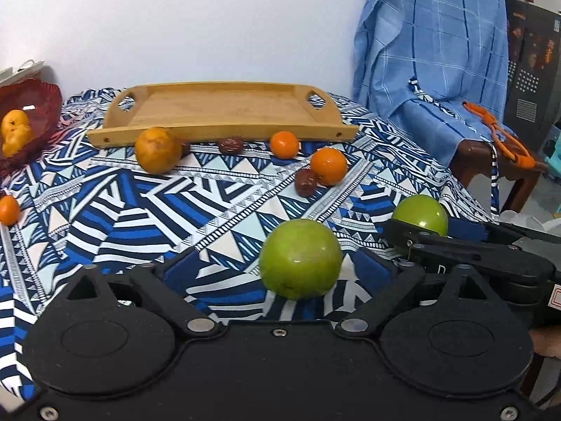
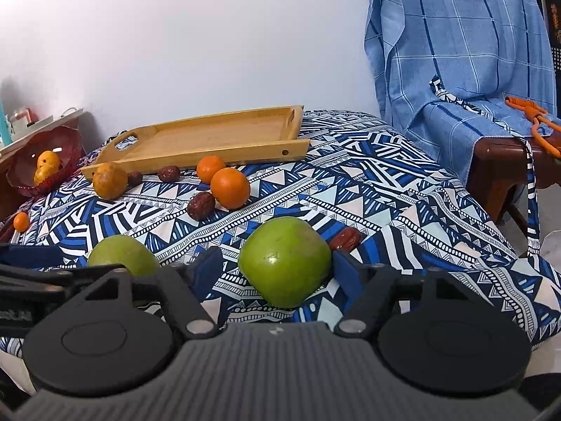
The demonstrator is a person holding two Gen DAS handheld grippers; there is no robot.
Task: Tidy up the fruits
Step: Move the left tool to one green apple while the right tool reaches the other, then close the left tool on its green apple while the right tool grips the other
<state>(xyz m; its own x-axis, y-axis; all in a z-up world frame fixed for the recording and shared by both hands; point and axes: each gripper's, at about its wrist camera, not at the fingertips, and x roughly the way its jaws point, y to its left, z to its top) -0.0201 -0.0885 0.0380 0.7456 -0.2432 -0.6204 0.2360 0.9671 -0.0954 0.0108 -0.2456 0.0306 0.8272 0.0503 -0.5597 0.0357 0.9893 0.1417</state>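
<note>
In the left wrist view a green apple (image 1: 299,258) rests on the patterned tablecloth between the fingers of my left gripper (image 1: 277,256). It sits nearer the right pad (image 1: 371,266), with a clear gap at the left pad, so the jaws are open. In the right wrist view a second green apple (image 2: 284,261) lies between the fingers of my right gripper (image 2: 277,252). The right pad (image 2: 345,270) is at its skin and a narrow gap shows on the left. Each view catches the other apple (image 1: 420,215) (image 2: 122,256) at its side.
An empty wooden tray (image 1: 224,105) stands at the back of the table. In front of it lie oranges (image 1: 328,165), a duller orange (image 1: 157,150) and red dates (image 1: 305,182). A red bowl (image 1: 38,98) of yellow fruit sits far left. A cloth-draped chair (image 1: 438,52) stands to the right.
</note>
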